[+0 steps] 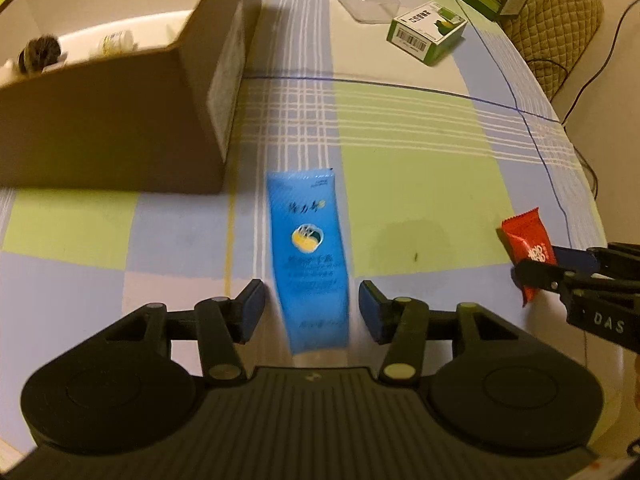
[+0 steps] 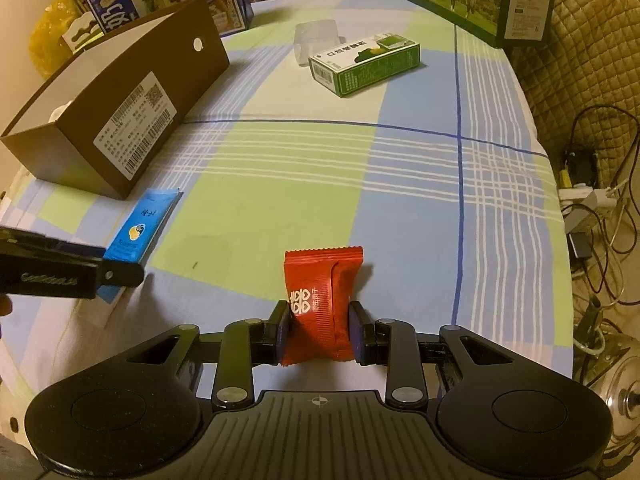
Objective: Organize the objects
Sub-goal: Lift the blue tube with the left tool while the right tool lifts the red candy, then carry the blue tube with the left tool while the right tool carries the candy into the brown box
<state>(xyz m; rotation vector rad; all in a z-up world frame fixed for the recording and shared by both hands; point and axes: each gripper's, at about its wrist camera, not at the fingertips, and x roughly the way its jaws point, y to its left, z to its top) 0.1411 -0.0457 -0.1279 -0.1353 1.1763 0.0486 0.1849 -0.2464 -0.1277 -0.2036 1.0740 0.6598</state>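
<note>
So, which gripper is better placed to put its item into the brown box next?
The left. Its gripper straddles the blue tube, which lies right beside the brown box. The right gripper, around the red packet, is farther away.

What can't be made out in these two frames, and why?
- Brown box contents: in the left wrist view its near wall hides all but a fuzzy dark thing and a pale bottle; in the right wrist view the interior is barely visible.
- Blue tube: print blurred; lower end hidden behind the left gripper.
- Red packet: whether the right gripper pads actually press it is unclear.
- Green box: text too small.
</note>
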